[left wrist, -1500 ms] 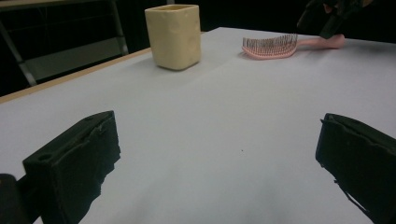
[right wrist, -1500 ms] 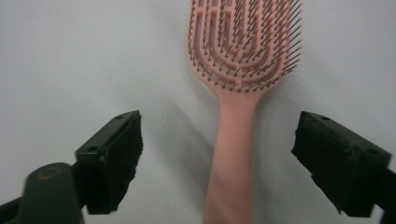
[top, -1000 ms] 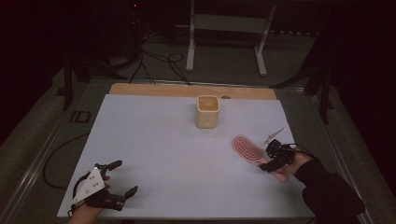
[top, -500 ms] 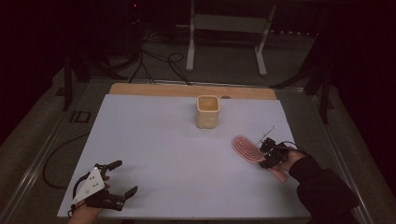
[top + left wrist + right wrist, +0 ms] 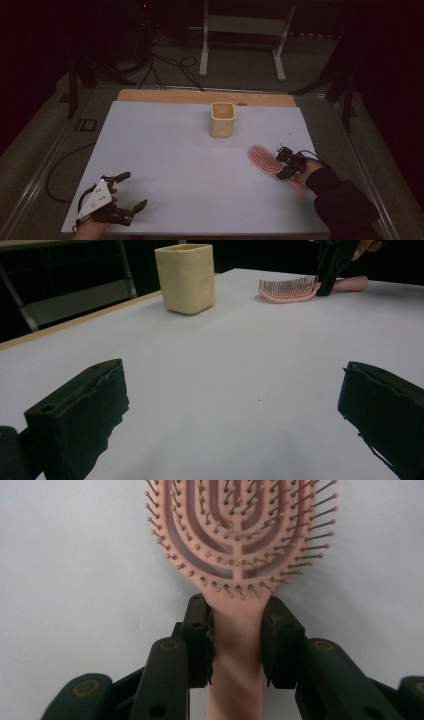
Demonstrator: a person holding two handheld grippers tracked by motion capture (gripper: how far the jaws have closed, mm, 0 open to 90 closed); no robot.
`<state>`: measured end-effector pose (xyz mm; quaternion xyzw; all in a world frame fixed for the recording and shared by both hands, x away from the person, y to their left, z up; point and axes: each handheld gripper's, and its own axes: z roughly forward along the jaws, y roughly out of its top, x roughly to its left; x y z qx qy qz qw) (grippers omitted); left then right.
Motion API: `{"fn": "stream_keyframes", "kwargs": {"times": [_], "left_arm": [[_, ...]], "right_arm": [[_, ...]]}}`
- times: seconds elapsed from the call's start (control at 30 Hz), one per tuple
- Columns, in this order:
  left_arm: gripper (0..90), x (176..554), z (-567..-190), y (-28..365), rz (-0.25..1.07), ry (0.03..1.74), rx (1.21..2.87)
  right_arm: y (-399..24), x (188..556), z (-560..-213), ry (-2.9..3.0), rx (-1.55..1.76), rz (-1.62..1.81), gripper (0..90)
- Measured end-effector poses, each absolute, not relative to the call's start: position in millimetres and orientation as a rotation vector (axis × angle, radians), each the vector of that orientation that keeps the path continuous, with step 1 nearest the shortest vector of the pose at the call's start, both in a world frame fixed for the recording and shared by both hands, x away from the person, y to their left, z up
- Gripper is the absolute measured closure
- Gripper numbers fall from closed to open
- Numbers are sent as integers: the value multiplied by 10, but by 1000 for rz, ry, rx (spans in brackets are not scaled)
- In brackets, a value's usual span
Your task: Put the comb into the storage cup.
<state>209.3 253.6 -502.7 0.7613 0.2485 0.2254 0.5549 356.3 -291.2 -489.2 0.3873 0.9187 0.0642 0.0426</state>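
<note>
A pink hairbrush [image 5: 265, 159] lies bristles-up on the white table sheet [image 5: 175, 150] at the right. My right gripper [image 5: 282, 164] has just been closing on its handle, and in the right gripper view both pads of that gripper [image 5: 236, 615] press the neck of the hairbrush [image 5: 240, 530] just below the bristle head. My left gripper [image 5: 132, 190] rests at the near left corner, jaws wide apart with nothing between them [image 5: 235, 410]. From there the hairbrush [image 5: 290, 289] and the right gripper [image 5: 330, 267] show far off.
A cream square cup [image 5: 222, 120] stands upright at the back middle of the sheet, also seen in the left gripper view [image 5: 186, 277]. A wooden strip [image 5: 200, 96] edges the far side. Dark floor, cables and a metal stand [image 5: 240, 40] lie beyond.
The right gripper has slid a little toward the brush and its jaws have come together around the handle. The left gripper has stayed put.
</note>
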Motion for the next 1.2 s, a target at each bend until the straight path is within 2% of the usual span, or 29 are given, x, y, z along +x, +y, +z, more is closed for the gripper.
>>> {"fn": "stream_keyframes", "kwargs": {"times": [0.57, 1.2], "left_arm": [[0, 2098, -5029, 2537, 532, 587, 1801], [0, 2098, -5032, 2536, 531, 594, 1799]], "right_arm": [[-2982, 3516, -4885, 2791, 1127, 325, 705], [-2925, 3473, -4661, 2729, 1114, 587, 705]]}}
